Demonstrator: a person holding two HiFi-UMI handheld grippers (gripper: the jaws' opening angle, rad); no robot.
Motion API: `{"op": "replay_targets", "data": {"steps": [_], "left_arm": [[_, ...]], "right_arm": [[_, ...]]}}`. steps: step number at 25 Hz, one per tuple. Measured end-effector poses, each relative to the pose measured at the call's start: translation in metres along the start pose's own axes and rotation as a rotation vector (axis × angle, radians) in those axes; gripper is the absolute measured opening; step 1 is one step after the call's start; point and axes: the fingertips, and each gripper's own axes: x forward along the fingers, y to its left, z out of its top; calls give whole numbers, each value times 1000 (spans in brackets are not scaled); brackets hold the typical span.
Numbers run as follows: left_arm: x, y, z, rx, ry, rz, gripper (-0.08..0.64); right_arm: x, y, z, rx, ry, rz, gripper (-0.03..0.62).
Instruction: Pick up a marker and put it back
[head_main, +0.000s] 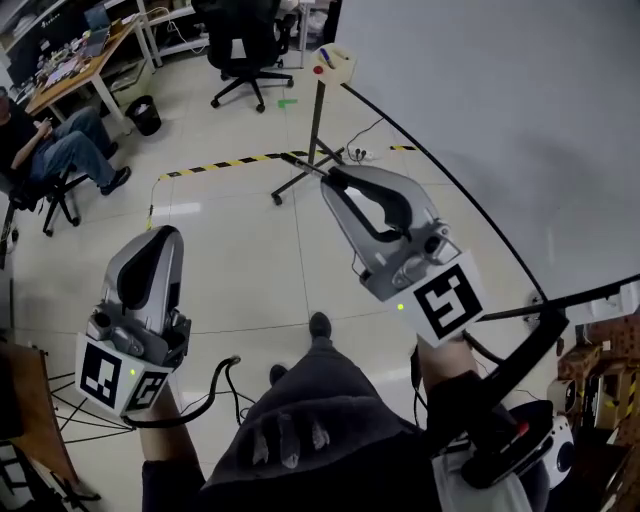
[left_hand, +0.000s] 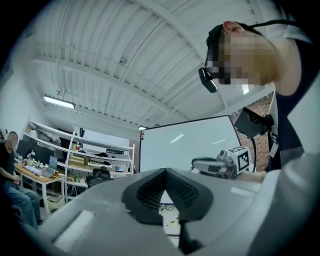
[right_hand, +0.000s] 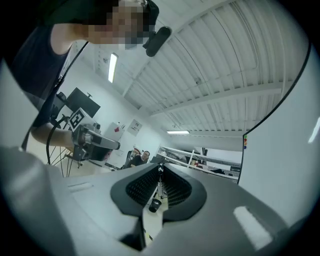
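A small tan tray (head_main: 335, 63) tops a thin stand near the whiteboard's (head_main: 500, 100) left edge, and a blue marker (head_main: 326, 56) lies in it. My right gripper (head_main: 329, 179) is raised at the centre, shut and empty, pointing toward the stand and well short of the tray. My left gripper (head_main: 165, 232) is lower at the left, also shut with nothing in it. In the left gripper view the left gripper's (left_hand: 164, 171) tips meet, with the whiteboard (left_hand: 190, 145) beyond. In the right gripper view the right gripper (right_hand: 160, 169) shows only a thin slit between its pads.
The stand's legs (head_main: 305, 170) spread over yellow-black floor tape (head_main: 230, 161). A person (head_main: 50, 140) sits at the upper left by a desk (head_main: 85, 60), with a black bin (head_main: 143, 114) and an office chair (head_main: 245, 45) behind. Cables trail by my feet (head_main: 215, 385).
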Motion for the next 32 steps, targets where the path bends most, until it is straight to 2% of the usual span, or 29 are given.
{"op": "replay_targets", "data": {"steps": [3,7,10,15,25,28,32], "left_arm": [[-33,-13,-2,-39,4,-10,6],[-63,-43,-1,-23,23,-24,6],[-79,-66,7,-40,23,-34,6],[-94,-114,9,-37,28,-30,6],[-115,-271,-16,-36,73,-35,6],[-118,-294,-3,-19,86,-27,6],[-116,-302,14,4,85,-17,6]], "right_arm": [[-18,37,15,11,7,-6,31],[-50,69,37,14,13,-14,31],[-77,83,50,4,28,-20,31],[-129,96,59,7,24,-24,31],[-275,119,72,55,6,-4,31],[-294,118,84,73,-3,3,31],[-302,109,98,93,-27,0,31]]}}
